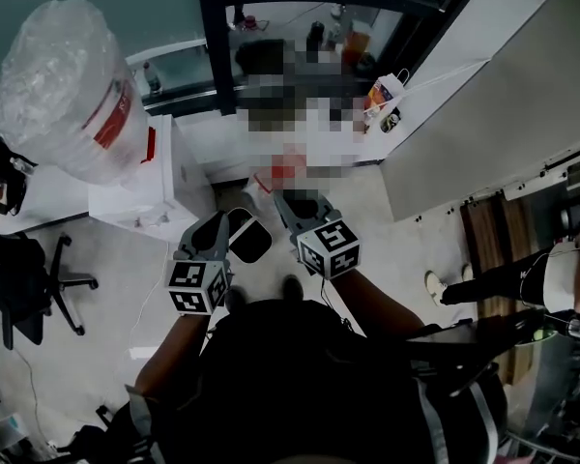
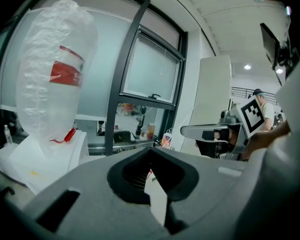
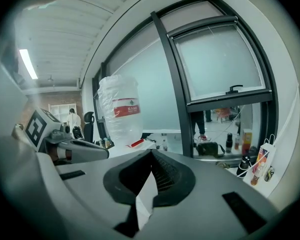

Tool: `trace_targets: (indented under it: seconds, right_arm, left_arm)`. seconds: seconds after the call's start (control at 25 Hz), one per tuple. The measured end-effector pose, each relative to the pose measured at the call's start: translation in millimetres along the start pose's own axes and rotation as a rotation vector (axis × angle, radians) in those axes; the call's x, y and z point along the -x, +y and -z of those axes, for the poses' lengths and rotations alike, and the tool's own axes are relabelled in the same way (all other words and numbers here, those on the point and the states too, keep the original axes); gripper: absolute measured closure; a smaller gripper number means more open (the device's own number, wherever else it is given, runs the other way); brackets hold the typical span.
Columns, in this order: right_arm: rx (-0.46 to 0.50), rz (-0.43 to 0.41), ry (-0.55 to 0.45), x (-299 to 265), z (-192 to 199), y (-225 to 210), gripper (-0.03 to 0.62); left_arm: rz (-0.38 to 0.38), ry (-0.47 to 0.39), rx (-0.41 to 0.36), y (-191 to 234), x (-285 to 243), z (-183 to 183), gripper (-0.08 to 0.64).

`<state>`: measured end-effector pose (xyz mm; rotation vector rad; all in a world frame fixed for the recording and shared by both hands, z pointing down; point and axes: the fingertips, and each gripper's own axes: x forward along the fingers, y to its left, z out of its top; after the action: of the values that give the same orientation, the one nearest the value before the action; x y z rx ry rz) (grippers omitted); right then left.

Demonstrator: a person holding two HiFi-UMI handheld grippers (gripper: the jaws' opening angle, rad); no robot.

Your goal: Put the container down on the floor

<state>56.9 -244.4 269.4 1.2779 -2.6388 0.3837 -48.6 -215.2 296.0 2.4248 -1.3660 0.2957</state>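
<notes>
Pale floor [image 1: 116,278], open under the person's feet. Dark-framed glazed window wall [image 1: 216,37] ahead; white partition [image 1: 483,124] at the right. Container [image 1: 63,85]: a big clear water bottle in plastic wrap with a red label, standing on a white box [image 1: 135,196] at the person's front left, off the floor and well apart from both grippers; also seen in the left gripper view [image 2: 52,79] and the right gripper view [image 3: 121,111]. Black office chair [image 1: 39,278], left of the box. Left gripper [image 1: 234,228], held at waist level, jaws brought together tip to tip [image 2: 151,151], nothing in them. Right gripper [image 1: 288,206], just beside it, jaws likewise closed and empty [image 3: 151,151]. Small bottles [image 3: 242,146] on the sill.
</notes>
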Motion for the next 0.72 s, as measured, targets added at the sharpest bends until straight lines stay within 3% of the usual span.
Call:
trace_targets:
  seconds: [0.36, 0.72]
  right_arm:
    - [0.005, -0.007, 0.013, 0, -1, 6, 0.584]
    - [0.01, 0.001, -0.004, 1, -10, 8, 0.584]
  left_arm:
    - [-0.031, -0.022, -0.066, 1, 8, -6, 0.551]
    - [-0.044, -0.009, -0.041, 4, 11, -5, 0.551]
